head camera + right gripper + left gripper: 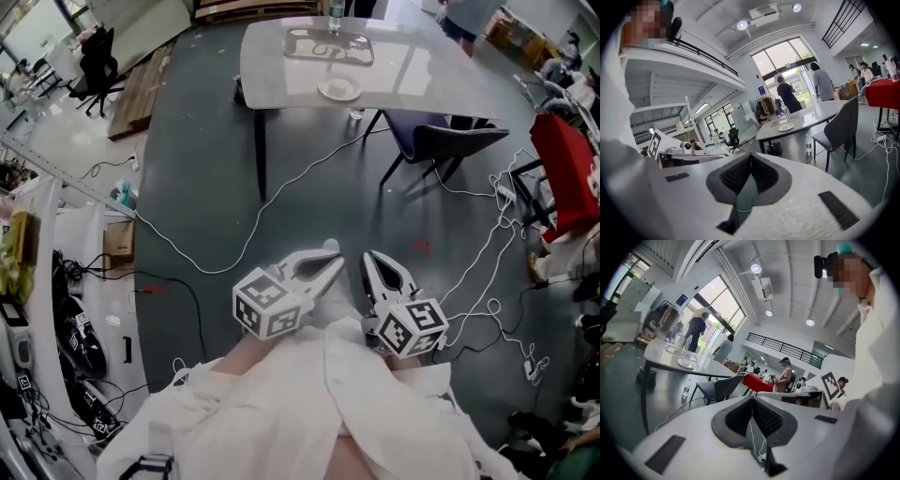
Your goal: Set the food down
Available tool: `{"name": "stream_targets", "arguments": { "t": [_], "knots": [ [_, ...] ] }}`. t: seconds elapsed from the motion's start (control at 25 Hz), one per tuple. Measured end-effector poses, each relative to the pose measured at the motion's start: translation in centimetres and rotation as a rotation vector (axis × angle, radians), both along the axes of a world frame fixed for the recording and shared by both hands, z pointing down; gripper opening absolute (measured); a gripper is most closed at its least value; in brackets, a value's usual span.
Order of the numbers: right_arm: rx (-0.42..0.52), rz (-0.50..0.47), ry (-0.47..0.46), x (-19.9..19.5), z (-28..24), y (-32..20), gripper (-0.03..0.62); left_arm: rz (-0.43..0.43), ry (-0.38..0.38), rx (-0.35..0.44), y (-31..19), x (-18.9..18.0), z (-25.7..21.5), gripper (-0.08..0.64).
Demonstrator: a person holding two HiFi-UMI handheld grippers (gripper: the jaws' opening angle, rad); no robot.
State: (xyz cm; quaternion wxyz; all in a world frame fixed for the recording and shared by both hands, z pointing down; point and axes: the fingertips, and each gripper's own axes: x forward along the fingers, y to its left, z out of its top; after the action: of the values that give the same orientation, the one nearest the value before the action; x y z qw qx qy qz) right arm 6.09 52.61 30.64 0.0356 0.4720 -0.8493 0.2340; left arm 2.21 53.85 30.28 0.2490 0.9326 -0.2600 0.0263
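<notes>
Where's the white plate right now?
In the head view, the white plate sits top centre on the grey table, between the clear tray and the table's near edge, up and left of the dark chair.

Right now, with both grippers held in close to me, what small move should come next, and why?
Probably a step forward toward the table. The left gripper and right gripper are both shut with nothing between their jaws, held near your body, and the table with its white plate lies well ahead across the floor. No food shows in either gripper.
</notes>
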Motion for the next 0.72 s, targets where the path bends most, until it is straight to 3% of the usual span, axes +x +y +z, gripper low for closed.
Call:
{"name": "stream_targets", "arguments": {
  "t": [0.32,0.72],
  "knots": [
    [0.010,-0.049,-0.017,0.2,-0.6,-9.2,0.002,-0.053,-0.018,0.032,-9.0,0.2,-0.9,0.017],
    [0.003,-0.123,-0.009,3.1,-1.8,-21.6,0.002,-0.105,-0.014,0.039,-22.0,3.6,-2.4,0.017]
  ]
}}
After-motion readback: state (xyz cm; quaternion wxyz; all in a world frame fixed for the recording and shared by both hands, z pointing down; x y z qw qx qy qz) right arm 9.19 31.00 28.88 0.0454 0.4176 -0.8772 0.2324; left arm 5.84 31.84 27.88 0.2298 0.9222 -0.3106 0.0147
